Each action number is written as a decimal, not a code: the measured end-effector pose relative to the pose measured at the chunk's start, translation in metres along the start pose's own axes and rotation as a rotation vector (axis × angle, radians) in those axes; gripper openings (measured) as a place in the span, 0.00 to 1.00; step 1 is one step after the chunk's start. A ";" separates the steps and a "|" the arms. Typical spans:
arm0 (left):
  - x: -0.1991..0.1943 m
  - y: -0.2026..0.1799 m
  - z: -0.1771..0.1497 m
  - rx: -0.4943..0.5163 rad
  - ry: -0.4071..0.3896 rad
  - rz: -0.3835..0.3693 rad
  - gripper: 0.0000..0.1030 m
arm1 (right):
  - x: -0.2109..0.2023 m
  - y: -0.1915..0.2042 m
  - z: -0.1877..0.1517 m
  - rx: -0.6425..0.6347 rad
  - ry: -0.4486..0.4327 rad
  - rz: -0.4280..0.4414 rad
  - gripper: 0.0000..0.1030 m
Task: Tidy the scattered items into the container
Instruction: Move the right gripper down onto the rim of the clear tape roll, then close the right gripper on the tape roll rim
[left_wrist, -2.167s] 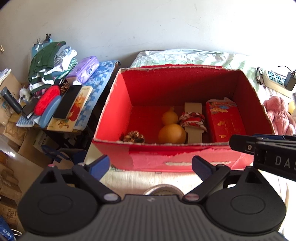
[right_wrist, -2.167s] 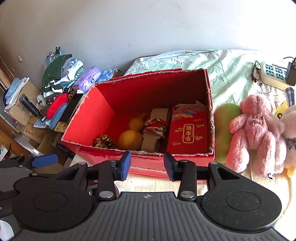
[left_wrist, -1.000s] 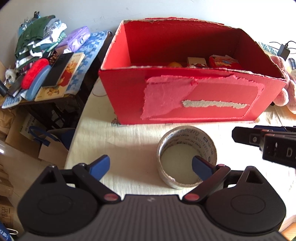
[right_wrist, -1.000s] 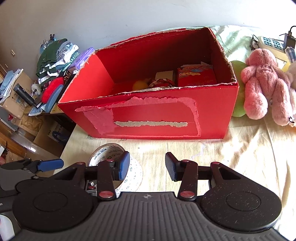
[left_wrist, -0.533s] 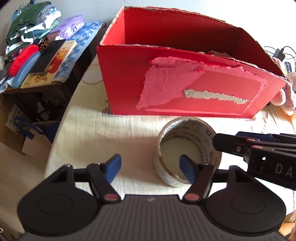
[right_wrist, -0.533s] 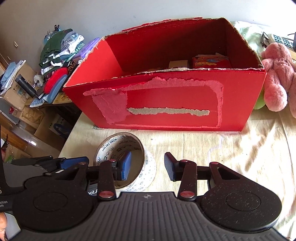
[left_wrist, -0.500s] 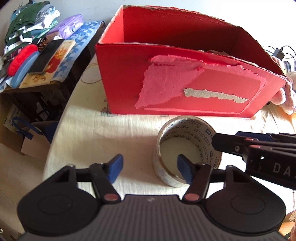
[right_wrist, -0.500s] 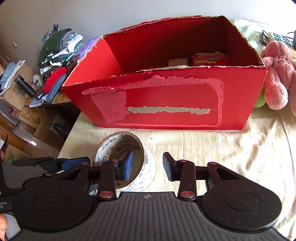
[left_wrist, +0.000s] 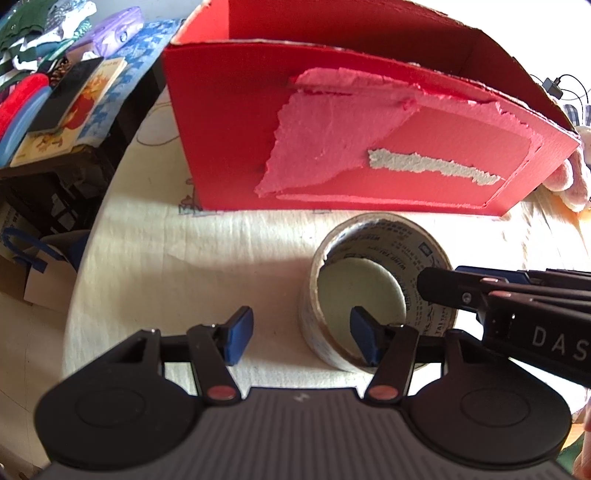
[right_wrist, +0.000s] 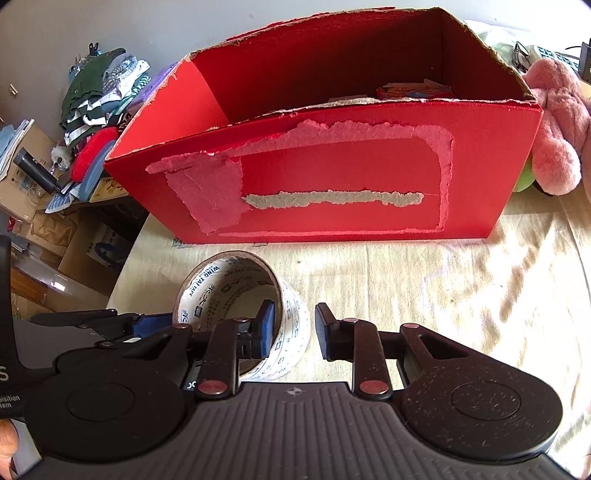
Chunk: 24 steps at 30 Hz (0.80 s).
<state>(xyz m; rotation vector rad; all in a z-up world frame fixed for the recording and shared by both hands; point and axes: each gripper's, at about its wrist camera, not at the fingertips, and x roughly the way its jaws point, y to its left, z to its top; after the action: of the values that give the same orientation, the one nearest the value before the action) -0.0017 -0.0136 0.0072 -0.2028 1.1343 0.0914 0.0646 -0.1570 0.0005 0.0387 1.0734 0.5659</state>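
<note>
A roll of printed packing tape (left_wrist: 424, 254) (right_wrist: 229, 273) lies flat on the cream cloth in front of the red cardboard box (left_wrist: 369, 110) (right_wrist: 332, 184). My left gripper (left_wrist: 302, 338) straddles the roll's left wall, with one finger inside the ring and the other well clear outside, so it is open. My right gripper (right_wrist: 293, 328) straddles the opposite wall. Its jaws are closing with the wall between them, and a thin gap still shows at the outer pad. Items inside the box are mostly hidden behind its front wall.
A pink plush toy (right_wrist: 554, 129) lies right of the box. To the left, beyond the table's edge, a low stand holds books and folded clothes (left_wrist: 74, 92) (right_wrist: 92, 110). Bags and cartons sit on the floor below. Cream cloth (right_wrist: 461, 295) stretches to the right of the roll.
Both grippers have sunk onto the tape roll. The left jaws narrowed from wide, and the right jaws narrowed around the roll's wall. The roll has stayed in place.
</note>
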 end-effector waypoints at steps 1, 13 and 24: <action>0.001 0.000 0.000 0.007 0.005 -0.009 0.57 | 0.000 0.001 0.000 -0.004 -0.003 -0.007 0.24; 0.008 -0.005 -0.005 0.097 -0.013 -0.046 0.76 | 0.002 -0.006 -0.006 0.065 0.031 -0.001 0.08; 0.006 -0.001 -0.006 0.109 -0.044 -0.113 0.71 | -0.001 -0.007 -0.008 0.079 0.029 -0.001 0.06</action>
<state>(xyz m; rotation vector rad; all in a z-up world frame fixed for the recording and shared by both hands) -0.0044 -0.0160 -0.0008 -0.1664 1.0783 -0.0658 0.0606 -0.1647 -0.0048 0.0995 1.1239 0.5246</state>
